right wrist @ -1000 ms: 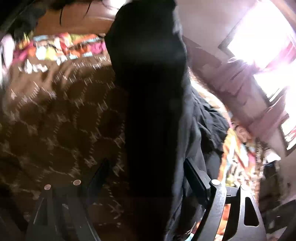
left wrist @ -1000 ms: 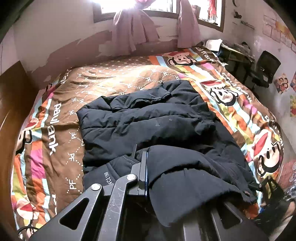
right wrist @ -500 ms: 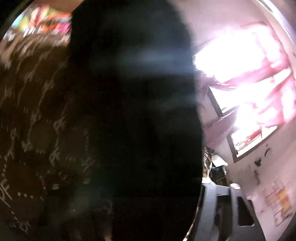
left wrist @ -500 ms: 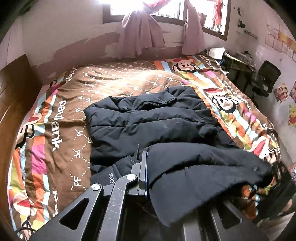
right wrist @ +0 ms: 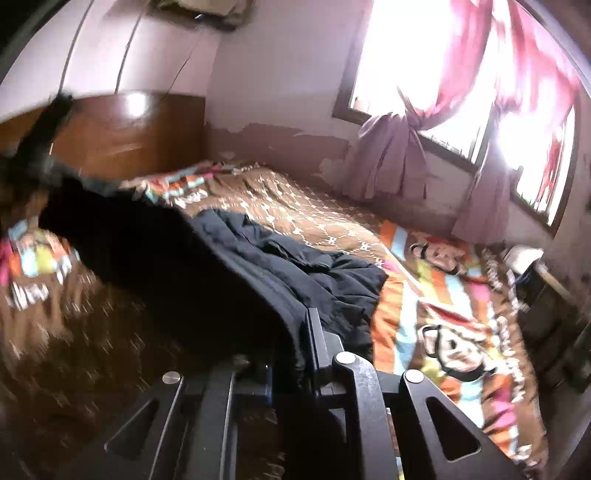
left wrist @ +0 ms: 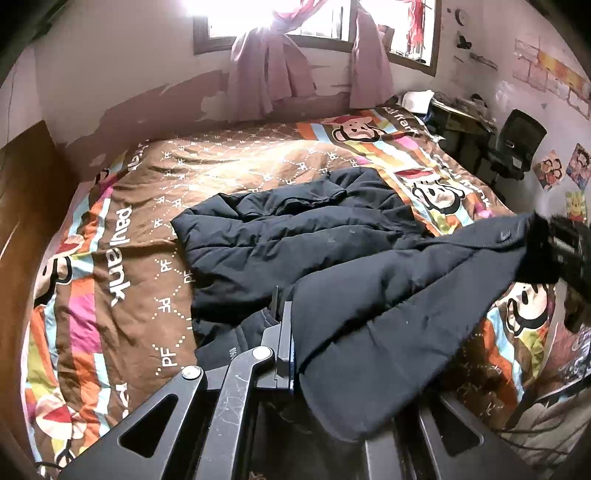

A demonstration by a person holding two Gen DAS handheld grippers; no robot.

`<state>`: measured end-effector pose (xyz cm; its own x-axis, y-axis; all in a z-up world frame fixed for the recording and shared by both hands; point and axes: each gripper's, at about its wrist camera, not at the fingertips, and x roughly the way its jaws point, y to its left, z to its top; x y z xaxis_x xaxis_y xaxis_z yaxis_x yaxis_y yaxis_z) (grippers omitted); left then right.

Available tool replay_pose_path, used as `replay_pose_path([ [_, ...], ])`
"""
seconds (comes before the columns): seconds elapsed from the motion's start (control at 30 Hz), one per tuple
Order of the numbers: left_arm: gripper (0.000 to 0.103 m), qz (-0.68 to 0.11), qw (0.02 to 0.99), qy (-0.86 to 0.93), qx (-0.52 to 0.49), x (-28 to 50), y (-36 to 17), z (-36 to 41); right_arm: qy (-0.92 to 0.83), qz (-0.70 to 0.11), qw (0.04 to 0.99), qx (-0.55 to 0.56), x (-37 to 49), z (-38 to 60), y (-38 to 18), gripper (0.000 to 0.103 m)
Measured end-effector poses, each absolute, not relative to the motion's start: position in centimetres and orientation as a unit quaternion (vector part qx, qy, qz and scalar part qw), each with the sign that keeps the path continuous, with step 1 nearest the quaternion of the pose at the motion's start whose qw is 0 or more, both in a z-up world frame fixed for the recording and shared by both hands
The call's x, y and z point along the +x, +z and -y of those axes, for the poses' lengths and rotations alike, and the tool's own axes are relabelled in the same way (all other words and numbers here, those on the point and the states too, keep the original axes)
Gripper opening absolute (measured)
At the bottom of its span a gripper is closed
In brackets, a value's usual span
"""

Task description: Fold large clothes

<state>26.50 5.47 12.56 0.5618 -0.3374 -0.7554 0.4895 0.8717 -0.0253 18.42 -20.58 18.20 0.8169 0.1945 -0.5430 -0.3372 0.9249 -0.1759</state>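
Jacket (left wrist: 332, 236) on bed (left wrist: 122, 266); window (left wrist: 280, 18) behind.

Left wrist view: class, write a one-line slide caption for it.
Both grippers, left and right, pinch the black padded jacket, lifting its near edge above the patterned bedspread.

one black jacket (left wrist: 332, 236), one bedspread (left wrist: 122, 258), two tools, two knotted curtains, one chair (left wrist: 517, 144).

Pretty lived-in bedroom: bed (left wrist: 147, 229) with a loud cartoon-monkey cover, wooden headboard (right wrist: 122, 136), peeling pinkish wall (left wrist: 147, 96). Sun blasts through the window (left wrist: 314, 18) past knotted pink curtains (left wrist: 266, 66); black chair (left wrist: 517, 140) in the corner.
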Motion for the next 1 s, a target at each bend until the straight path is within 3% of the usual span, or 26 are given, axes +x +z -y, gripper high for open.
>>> replay_pose_path([
  [0.2,0.007,-0.407,0.868,-0.263,0.113,25.3,11.9,-5.8,0.170,-0.280,0.942,-0.069,20.8,20.6,20.4,0.011],
  [0.4,0.014,-0.415,0.851,-0.291,0.138,23.4,10.3,-5.4,0.174,-0.283,0.942,-0.051,23.6,20.4,21.0,0.011],
  [0.5,0.023,-0.418,0.843,-0.307,0.144,22.7,9.8,-4.9,0.175,-0.289,0.940,-0.047,25.1,19.8,21.6,0.011],
  [0.63,0.045,-0.414,0.837,-0.319,0.159,22.1,9.6,-3.8,0.174,-0.297,0.938,-0.043,27.1,19.0,22.2,0.011],
  [0.9,0.048,-0.413,0.834,-0.325,0.166,21.7,9.6,-2.6,0.169,-0.305,0.936,-0.043,28.9,18.2,22.3,0.011],
  [1.0,0.054,-0.408,0.833,-0.339,0.154,21.4,10.2,-3.1,0.167,-0.311,0.935,-0.040,29.3,18.5,22.2,0.011],
])
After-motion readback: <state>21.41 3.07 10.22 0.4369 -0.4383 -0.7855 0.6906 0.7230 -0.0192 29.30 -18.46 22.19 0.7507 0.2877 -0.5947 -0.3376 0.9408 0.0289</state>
